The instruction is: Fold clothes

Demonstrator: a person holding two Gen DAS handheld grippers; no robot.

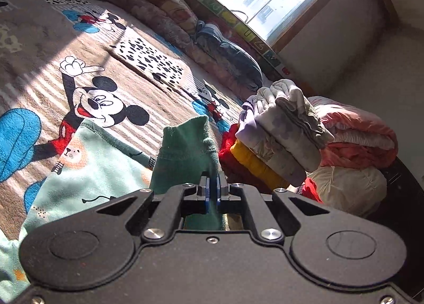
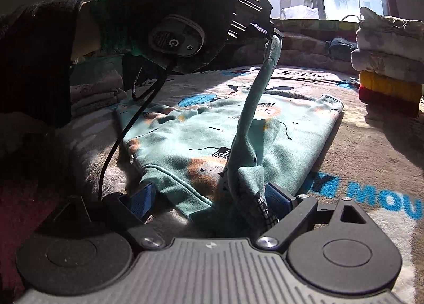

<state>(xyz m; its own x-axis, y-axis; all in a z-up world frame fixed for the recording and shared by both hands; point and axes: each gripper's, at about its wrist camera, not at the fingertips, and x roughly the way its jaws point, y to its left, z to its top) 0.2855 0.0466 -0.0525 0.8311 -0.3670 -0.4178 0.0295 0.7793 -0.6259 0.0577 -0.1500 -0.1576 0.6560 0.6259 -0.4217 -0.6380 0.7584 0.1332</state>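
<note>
The mint top [image 2: 233,129] was spread on the blanket [image 2: 371,160], its sleeve [image 2: 254,97] clamped high by the left gripper [image 1: 212,190] for folding inward; the right gripper [image 2: 209,198] was kept spread at its hem.

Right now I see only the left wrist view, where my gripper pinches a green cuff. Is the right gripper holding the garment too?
Observer: No. The right gripper is open, with its fingers on either side of a bunched fold of the mint garment.
Operator: Is the sleeve lifted?
Observer: Yes, the sleeve rises steeply from the garment to the left gripper.
Operator: Is there any pile besides the stack I see?
Observer: Yes, a second folded pile lies on the garment's opposite side.
</note>
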